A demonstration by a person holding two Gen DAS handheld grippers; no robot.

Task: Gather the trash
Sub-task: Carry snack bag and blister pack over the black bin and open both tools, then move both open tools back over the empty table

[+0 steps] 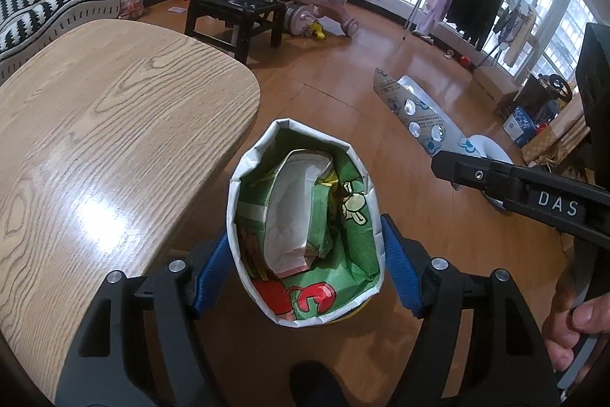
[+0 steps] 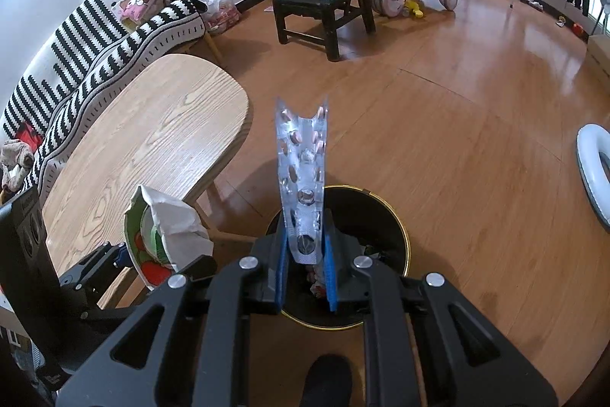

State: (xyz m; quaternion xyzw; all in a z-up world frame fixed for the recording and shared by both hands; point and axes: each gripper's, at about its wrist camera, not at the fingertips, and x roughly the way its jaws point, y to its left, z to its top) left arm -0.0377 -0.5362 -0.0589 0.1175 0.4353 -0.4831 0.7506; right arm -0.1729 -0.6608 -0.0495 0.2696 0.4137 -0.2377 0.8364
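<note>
Left gripper [image 1: 305, 246]: blue pads [image 1: 211, 269] spread wide and pressed against both sides of a folded paper box [image 1: 305, 178], mouth facing up and away from the camera, a white-and-green wrapper [image 1: 293, 212] lying inside. Just left of this claw, the wooden table [image 1: 114, 124]; beyond the box, bare floor.

Right gripper [image 2: 305, 266]: pads nearly together, pinching the lower end of 1 silver blister pack [image 2: 303, 178], which stands upright out of the jaws with the far end notched and slightly bent. Directly beneath and ahead of this claw, a black bin [image 2: 385, 216] with a gold rim, some scraps already at the bottom. To its left, close by, the box in the other claw [image 2: 167, 227], beside the table edge [image 2: 152, 124].

Step in hand, apparently: dropping the blister pack into the bin.

To do it well:
- Tip the pack forward until the free end points into the bin's mouth, not across the rim.
- Release only with the whole strip inside the gold ring; long and light, likely to flutter or catch on the edge.
- Keep the box level and upright meanwhile, so the wrapper stays in.
- Hold the 2 claws apart to avoid knocking the box.

Bin depth hard to judge through the fisheye; possibly shallower than it looks.
</note>
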